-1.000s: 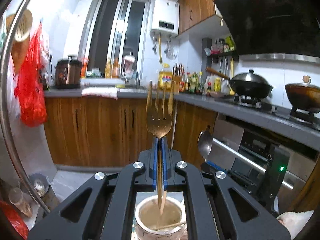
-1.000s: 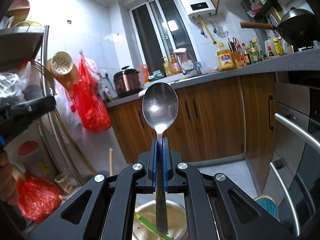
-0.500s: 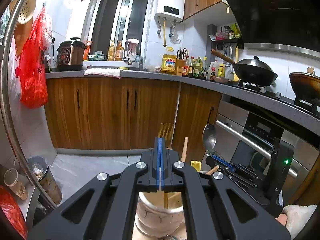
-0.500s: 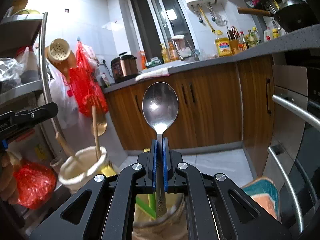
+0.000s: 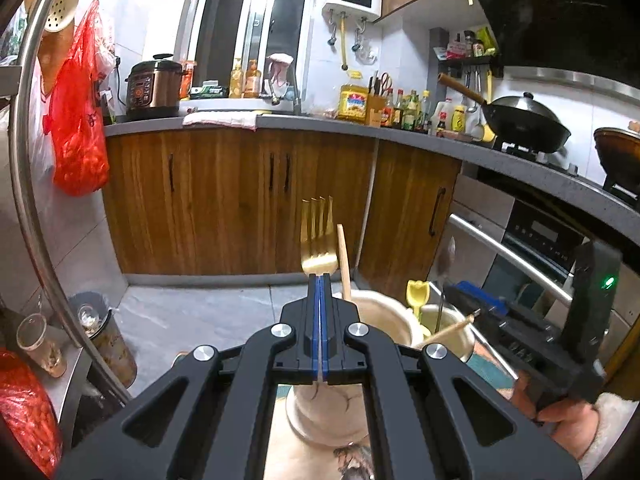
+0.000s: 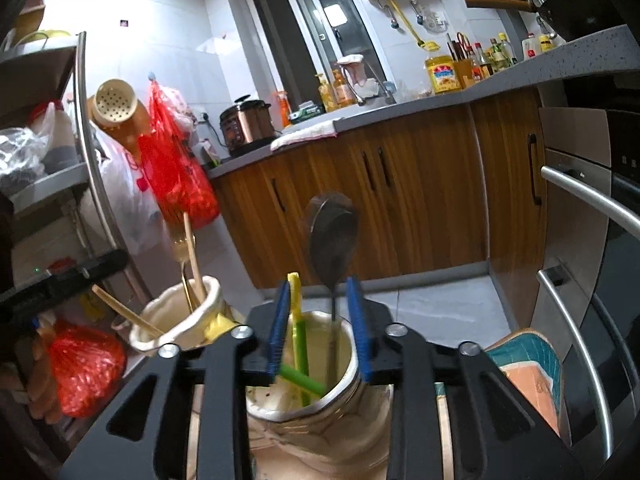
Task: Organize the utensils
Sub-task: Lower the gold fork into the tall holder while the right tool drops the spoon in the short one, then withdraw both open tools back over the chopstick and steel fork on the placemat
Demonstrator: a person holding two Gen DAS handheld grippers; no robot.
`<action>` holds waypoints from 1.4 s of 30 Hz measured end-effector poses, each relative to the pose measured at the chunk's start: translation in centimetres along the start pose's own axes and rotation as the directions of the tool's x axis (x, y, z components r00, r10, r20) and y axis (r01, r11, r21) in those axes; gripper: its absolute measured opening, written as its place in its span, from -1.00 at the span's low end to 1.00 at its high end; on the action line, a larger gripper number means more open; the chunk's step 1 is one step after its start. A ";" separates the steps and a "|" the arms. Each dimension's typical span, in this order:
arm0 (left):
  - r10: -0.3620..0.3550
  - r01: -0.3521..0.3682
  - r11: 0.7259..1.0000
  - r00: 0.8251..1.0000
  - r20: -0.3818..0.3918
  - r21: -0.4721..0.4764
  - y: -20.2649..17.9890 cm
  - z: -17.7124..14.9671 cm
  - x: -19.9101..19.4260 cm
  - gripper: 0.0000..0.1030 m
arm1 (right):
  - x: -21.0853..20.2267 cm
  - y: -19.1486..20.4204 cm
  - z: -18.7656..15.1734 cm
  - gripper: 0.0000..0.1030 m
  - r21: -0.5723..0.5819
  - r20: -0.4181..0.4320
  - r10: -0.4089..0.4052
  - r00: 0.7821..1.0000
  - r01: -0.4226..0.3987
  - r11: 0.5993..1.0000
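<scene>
Freed since 0.5 s ago, spoon (image 6: 333,240) stands in jar (image 6: 320,396) between parted right fingers (image 6: 279,328); left fingers (image 5: 315,320) clamped shut, no legible labels.

The spoon (image 6: 333,236) is motion-blurred, and the fork (image 5: 318,240) handle is hidden behind the left gripper (image 5: 320,320) pads — can't see its end.

Both fisheye views were evenly lit by bright indoor light, with cabinets and counters bowing strongly toward dark, vignetted corners. The spoon (image 6: 332,240) was smeared by motion blur, while glare flared on the window pane (image 6: 335,16) and steel oven handles (image 6: 588,194).
</scene>
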State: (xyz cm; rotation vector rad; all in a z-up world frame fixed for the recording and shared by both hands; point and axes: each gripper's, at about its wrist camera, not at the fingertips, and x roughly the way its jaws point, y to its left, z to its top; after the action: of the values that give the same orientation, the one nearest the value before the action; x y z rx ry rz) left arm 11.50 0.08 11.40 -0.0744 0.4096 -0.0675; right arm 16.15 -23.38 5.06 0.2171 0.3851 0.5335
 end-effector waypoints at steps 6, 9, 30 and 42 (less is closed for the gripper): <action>0.028 -0.028 1.000 0.999 -0.035 0.002 0.6 -1.2 -1.4 -0.62 | -2.7 1.0 0.0 -0.16 0.016 -0.025 -0.021 0.999 0.021 1.000; 0.039 -0.039 0.999 0.998 -0.049 0.002 0.8 -2.0 -2.5 -0.26 | -4.1 1.6 -0.5 0.03 0.028 -0.050 -0.015 0.999 0.016 0.999; 0.048 -0.051 0.999 0.979 -0.197 -0.011 2.4 -11.0 -7.0 0.55 | -7.6 4.8 -7.4 0.74 -0.079 -0.224 -0.035 0.974 0.017 0.997; 0.046 -0.056 0.998 0.943 -0.330 -0.019 3.0 -14.2 -5.1 0.69 | -5.2 5.9 -10.5 0.75 -0.142 -0.373 -0.046 0.927 -0.008 0.990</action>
State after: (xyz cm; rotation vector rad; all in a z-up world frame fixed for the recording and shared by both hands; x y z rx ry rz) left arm 1.31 2.60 0.16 -0.0805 0.7480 -0.0227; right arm 5.08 -20.14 -1.18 -0.0295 0.7201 0.5811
